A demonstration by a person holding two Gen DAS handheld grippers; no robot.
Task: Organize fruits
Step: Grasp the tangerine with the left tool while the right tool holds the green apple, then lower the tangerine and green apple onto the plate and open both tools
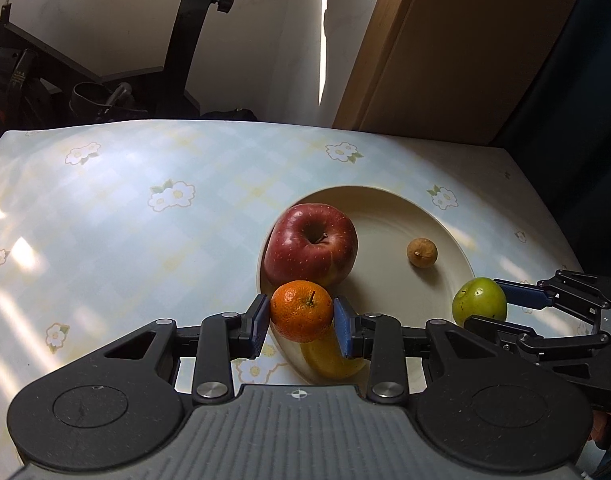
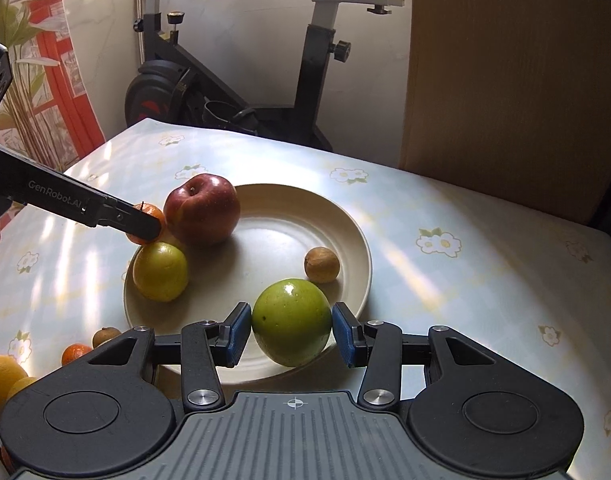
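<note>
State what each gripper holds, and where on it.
Left gripper: the mandarin, pads on its two sides. Right gripper: the green fruit, likewise by its sides.

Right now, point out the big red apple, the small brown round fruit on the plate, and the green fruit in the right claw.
big red apple point(image 2: 201, 210): right wrist view, its front side.
small brown round fruit point(image 2: 322, 265): right wrist view, its middle.
green fruit point(image 2: 291, 322): right wrist view, its middle, between the pads.

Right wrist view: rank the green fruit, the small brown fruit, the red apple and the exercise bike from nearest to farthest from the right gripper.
1. Green fruit: clamped in the right gripper, over the plate's near rim.
2. Small brown fruit: just beyond, on the plate's right side.
3. Red apple: far left of the plate.
4. Exercise bike: on the floor past the table.
</note>
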